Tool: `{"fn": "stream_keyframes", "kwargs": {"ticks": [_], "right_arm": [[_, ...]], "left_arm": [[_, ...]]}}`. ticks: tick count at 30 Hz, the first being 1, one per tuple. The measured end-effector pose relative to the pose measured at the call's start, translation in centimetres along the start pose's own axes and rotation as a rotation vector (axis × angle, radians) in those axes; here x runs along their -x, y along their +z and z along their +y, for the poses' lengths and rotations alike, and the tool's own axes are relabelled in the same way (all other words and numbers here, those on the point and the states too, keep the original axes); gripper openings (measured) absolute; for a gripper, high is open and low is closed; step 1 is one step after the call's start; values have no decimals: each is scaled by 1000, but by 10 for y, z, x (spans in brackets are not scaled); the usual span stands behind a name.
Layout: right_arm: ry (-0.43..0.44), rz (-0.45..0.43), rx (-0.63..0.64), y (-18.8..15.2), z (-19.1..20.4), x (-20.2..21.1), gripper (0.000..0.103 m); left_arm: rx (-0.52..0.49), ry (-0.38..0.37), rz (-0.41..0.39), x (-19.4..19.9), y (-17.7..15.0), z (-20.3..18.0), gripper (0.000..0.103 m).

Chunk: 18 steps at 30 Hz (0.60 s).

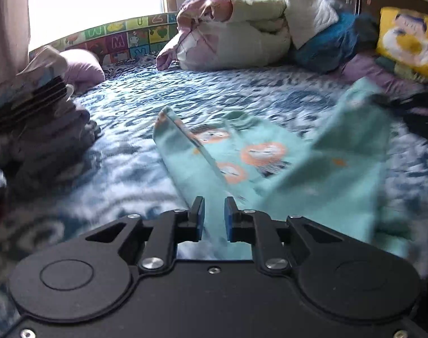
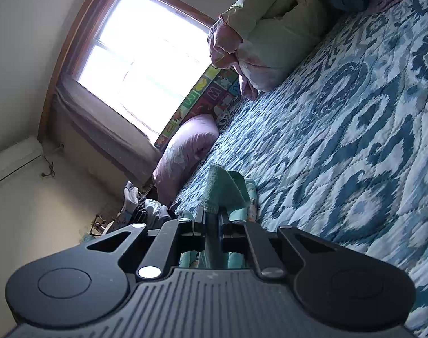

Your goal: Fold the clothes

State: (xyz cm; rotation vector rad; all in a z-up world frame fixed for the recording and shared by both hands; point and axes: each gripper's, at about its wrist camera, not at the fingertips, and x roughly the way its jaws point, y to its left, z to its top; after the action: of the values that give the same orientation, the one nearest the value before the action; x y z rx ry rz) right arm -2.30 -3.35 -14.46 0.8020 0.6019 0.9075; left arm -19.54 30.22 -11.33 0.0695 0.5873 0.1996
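Observation:
A teal children's garment with orange round prints lies partly lifted over the blue-and-white quilt. A taut strip of it runs down into my left gripper, whose blue pads are shut on the fabric. Its far right side rises off the bed, blurred. In the right wrist view my right gripper is rolled sideways and shut on a bunched teal edge of the same garment, which pokes out past the fingertips above the quilt.
A stack of folded dark and grey clothes sits at the left. Bundled bedding, a yellow cartoon pillow and a purple pillow line the far side, with an alphabet mat under the window.

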Motion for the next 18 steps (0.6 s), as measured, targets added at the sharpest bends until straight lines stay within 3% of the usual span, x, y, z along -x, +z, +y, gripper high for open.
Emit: {"fn": "stream_keyframes", "kwargs": {"ticks": [8, 18], "right_arm": [[11, 22, 9, 1, -1, 1, 10], [40, 64, 4, 1, -4, -6, 10]], "left_arm": [[-19, 10, 54, -94, 37, 23, 12], [-58, 16, 87, -155, 65, 39, 12]]}}
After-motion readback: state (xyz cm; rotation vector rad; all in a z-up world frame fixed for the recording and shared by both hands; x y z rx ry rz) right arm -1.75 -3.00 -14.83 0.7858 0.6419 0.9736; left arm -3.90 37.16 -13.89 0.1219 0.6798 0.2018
